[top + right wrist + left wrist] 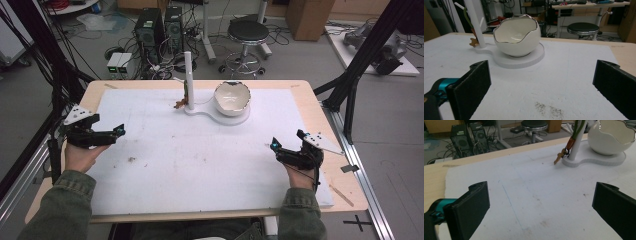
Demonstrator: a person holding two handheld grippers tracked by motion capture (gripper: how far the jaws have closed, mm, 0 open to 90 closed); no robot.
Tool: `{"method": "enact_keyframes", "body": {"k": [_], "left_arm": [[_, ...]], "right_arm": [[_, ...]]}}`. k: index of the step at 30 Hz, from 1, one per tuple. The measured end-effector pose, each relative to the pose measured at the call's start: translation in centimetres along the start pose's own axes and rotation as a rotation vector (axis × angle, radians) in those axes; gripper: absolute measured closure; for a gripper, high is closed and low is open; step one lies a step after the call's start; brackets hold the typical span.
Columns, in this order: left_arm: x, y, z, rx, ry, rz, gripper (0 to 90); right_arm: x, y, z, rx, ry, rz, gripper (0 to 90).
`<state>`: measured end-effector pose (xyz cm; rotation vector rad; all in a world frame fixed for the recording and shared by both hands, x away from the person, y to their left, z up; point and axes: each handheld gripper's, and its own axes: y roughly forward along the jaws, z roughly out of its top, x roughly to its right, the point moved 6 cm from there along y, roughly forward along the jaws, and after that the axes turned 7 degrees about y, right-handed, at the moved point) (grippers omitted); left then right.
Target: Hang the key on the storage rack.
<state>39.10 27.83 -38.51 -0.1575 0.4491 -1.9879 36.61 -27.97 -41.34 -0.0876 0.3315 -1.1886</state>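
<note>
Resting at the tabletop's (150, 200) left edge, the left hand-held gripper (119, 131) gapes wide and empty. Key (178, 104) and stand (189, 75) sit far off at centre, beside the bowl (232, 98), untouched. The right hand-held gripper (273, 146) is equally wide and empty; nothing looks begun.

The right gripper (541, 87) had its jaws spread wide with nothing between them, just white mat (574, 82) with a dark speckled smudge (549, 108). Straight ahead sat the egg-shaped bowl (517, 37) on its round white base (524, 60), white post (475, 22) just beside it.
</note>
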Motion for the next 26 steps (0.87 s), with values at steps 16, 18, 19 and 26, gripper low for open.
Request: {"method": "enact_keyframes", "body": {"k": [16, 18, 19, 26], "left_arm": [[-0.5, -2.3, -3.0, 0.063, -0.02, 0.075, 1.6], [-0.5, -2.1, -3.5, 0.045, -0.038, 0.074, 1.6], [-0.5, -2.2, -3.6, 0.04, -0.03, 0.08, 1.6], [-0.8, -3.0, -3.4, 0.076, -0.042, 0.095, 1.6]], "right_arm": [[0.0, 0.0, 0.0, 0.001, -0.005, 0.001, 0.6], [-0.1, 0.0, 0.0, -0.002, -0.005, 0.001, 0.6], [-0.1, 0.1, -0.1, -0.005, -0.009, -0.002, 0.6], [-0.1, 0.0, 0.0, -0.001, -0.017, 0.001, 0.6]]}}
